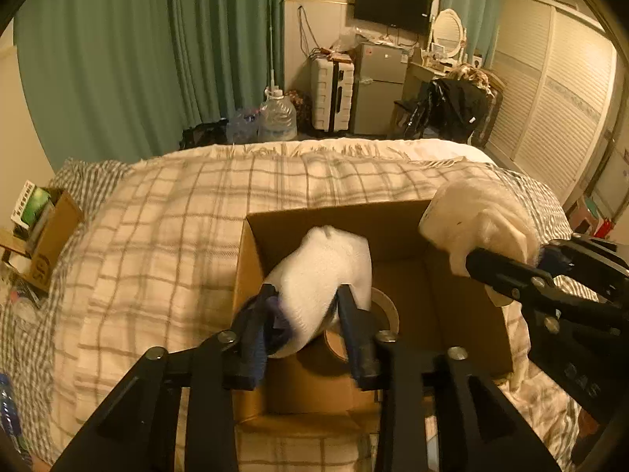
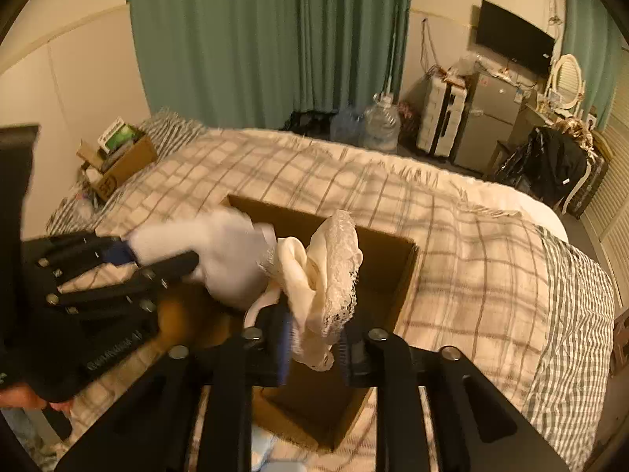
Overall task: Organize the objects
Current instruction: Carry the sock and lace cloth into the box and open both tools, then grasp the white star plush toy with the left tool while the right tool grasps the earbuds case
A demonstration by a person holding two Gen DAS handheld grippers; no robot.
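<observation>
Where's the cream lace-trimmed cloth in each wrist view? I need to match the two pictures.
Left wrist view: the cream lace-trimmed cloth is at right of centre, held by the right gripper over the cardboard box's right rim.
Right wrist view: the cloth is centre, clamped between that gripper's fingers, above the open box.
Shared landmark: the wall-mounted TV, upper right in both.

The tape roll (image 1: 383, 314) in the cardboard box (image 1: 393, 220) is half hidden behind the white cloth (image 1: 326, 275); the left gripper (image 2: 157, 259) is motion-blurred, its handle cut off
</observation>
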